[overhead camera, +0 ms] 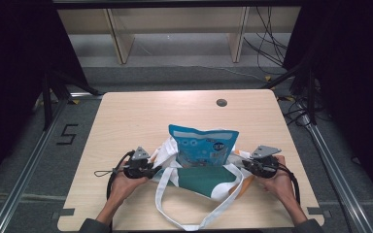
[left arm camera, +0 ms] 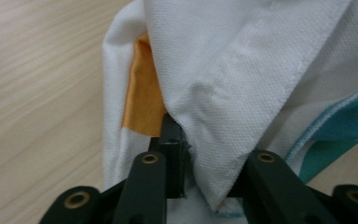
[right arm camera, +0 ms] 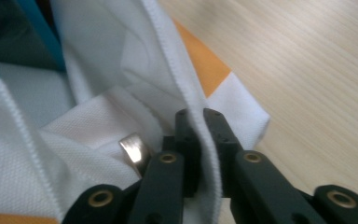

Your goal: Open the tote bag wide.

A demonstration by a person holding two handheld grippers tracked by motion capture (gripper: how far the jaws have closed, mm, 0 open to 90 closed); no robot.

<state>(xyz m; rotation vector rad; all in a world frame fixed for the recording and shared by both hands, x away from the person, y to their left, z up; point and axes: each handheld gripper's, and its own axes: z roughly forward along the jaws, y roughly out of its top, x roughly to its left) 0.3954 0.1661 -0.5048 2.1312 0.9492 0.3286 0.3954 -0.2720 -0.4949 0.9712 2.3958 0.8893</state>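
Note:
A white tote bag (overhead camera: 206,179) with green and orange panels lies open on the wooden table (overhead camera: 141,116). A blue snack pouch (overhead camera: 203,145) stands partly inside its mouth. My left gripper (overhead camera: 156,170) is at the bag's left rim. In the left gripper view a white fold of the bag (left arm camera: 223,93) fills the space between the jaws of that gripper (left arm camera: 200,135), hiding one fingertip. My right gripper (overhead camera: 243,165) is at the right rim. In the right gripper view it (right arm camera: 200,116) pinches the stitched white hem (right arm camera: 177,70).
The bag's long white strap (overhead camera: 175,218) loops toward the table's near edge. A round cable hole (overhead camera: 221,102) sits in the far part of the tabletop. A small shiny metal piece (right arm camera: 133,147) lies in the cloth beside my right jaws. Shelving and cables stand beyond the table.

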